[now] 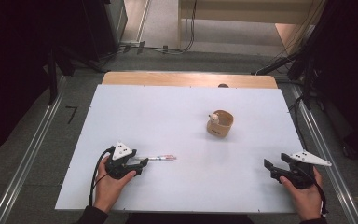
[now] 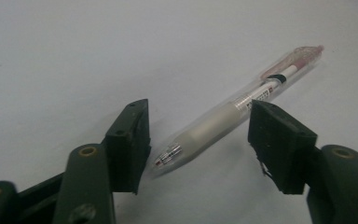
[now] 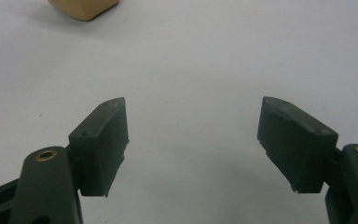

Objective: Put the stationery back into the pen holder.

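Pen position: a clear pen [image 2: 235, 112] is seen lying flat on the white bench [image 1: 186, 121], near the front left.
Left tongs [image 2: 198, 144]: held apart, with the pen's grip section between the jaws; no contact is made out.
Long axis: the pen is laid left to right across the bench, writing tip toward the left tongs, pink clip end pointing away to the right.
Nearer hand: the left; the right tongs [image 3: 191, 144] are held apart and empty, well apart from the pen.
Cup [image 1: 220, 123]: a tan holder is set farther back, right of centre.
Next move, judged: closing on the grip.

White table [image 1: 121, 112] with pen [image 1: 161, 158] and tan cup [image 1: 220, 123].
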A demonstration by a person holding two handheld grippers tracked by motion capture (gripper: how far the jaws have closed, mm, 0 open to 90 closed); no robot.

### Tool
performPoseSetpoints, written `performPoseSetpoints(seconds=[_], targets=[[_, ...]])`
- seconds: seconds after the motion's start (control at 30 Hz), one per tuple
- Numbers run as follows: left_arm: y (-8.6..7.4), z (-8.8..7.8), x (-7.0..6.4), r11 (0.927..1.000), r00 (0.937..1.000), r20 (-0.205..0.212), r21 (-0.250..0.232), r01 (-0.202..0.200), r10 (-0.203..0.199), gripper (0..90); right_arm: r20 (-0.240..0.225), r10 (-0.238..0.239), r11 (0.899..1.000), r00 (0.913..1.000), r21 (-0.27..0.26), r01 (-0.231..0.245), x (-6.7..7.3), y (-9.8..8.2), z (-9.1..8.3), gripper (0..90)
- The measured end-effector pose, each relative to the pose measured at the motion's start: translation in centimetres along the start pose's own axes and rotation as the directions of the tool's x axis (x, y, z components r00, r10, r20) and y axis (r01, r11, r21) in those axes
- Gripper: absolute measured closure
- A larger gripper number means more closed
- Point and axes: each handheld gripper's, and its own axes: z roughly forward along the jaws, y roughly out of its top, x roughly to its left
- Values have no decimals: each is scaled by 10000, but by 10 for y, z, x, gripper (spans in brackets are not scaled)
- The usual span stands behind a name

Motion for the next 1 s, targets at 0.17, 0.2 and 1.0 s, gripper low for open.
performPoseSetpoints(seconds=[0.17, 0.2, 1.0], targets=[[0, 1, -1, 9997, 9994, 233, 73, -243, 242, 529, -18, -18, 10000, 10000, -7, 18, 0, 0, 0, 233], [0, 1, -1, 9996, 9992, 291, 76, -273, 271, 553, -17, 3, 10000, 10000, 10, -3, 0, 0, 0, 233], [0, 1, -3, 9965, 9892, 1240, 189, -809, 779, 812, -81, 32, 10000, 10000, 76, -32, 0, -1, 1, 233]])
